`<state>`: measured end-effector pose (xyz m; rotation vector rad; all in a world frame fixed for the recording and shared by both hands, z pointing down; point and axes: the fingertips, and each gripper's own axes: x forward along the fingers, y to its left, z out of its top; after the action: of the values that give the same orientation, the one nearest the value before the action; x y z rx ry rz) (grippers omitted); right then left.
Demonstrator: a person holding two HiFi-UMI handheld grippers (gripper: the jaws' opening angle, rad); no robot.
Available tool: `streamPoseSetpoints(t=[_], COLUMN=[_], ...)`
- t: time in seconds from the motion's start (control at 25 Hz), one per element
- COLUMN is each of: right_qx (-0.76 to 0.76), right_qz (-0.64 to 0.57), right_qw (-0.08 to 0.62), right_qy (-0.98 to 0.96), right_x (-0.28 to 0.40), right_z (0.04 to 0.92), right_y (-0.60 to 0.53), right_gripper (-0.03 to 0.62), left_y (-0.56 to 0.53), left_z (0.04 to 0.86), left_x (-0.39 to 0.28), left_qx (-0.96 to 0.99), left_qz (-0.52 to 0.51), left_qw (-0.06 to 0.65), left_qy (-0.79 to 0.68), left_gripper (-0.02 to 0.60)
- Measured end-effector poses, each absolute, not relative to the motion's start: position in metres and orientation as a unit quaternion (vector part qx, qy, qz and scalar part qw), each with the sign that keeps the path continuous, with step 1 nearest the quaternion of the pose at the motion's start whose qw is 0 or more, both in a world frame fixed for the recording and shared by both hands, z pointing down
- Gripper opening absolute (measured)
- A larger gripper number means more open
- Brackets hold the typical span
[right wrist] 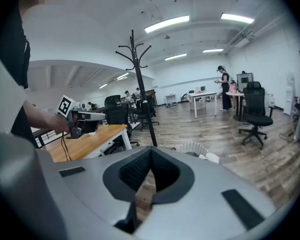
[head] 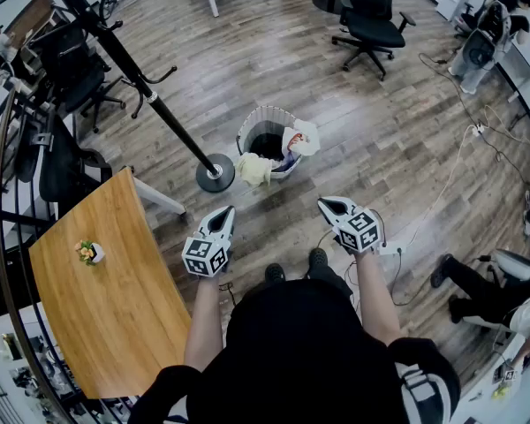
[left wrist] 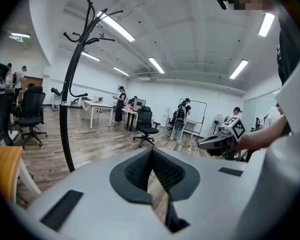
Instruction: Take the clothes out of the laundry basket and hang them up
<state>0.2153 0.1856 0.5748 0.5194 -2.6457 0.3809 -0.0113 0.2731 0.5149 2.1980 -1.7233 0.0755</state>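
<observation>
The white slatted laundry basket [head: 263, 116] stands on the wood floor ahead of me, also showing in the right gripper view as the basket [right wrist: 191, 147]. A yellow cloth [head: 254, 168] hangs over its near rim and a white garment [head: 300, 140] lies over its right rim. The black coat rack [head: 159, 113] rises just left of it on a round base. My left gripper [head: 223, 213] and right gripper [head: 328, 206] are held side by side, short of the basket. Both are shut with nothing between the jaws, as seen at the left gripper [left wrist: 151, 151] and right gripper [right wrist: 151, 151].
A wooden table [head: 115, 316] with a small potted plant [head: 88, 252] stands at my left. A black office chair [head: 371, 16] is beyond the basket, and cables [head: 442, 193] run over the floor at the right. People stand at desks far off.
</observation>
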Motion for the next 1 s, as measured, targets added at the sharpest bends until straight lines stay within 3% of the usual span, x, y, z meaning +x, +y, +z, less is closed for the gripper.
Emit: streamPoseSetpoints(t=[0.32,1.0], right_qx=[0.201,0.217], right_qz=[0.148,0.15], right_qw=[0.178,0.191], right_qy=[-0.952,-0.945], right_x=[0.194,0.178], right_z=[0.564,0.575], right_y=[0.191,0.186], right_gripper=[0.006,0.008], left_y=[0.274,0.275], left_z=[0.517,0.533], left_x=[-0.037,-0.061], left_qx=[0.774,0.771], left_qz=[0.022,0.031], left_qw=[0.17,0.192], left_qy=[-0.609,-0.606], left_gripper=[0.02,0.02])
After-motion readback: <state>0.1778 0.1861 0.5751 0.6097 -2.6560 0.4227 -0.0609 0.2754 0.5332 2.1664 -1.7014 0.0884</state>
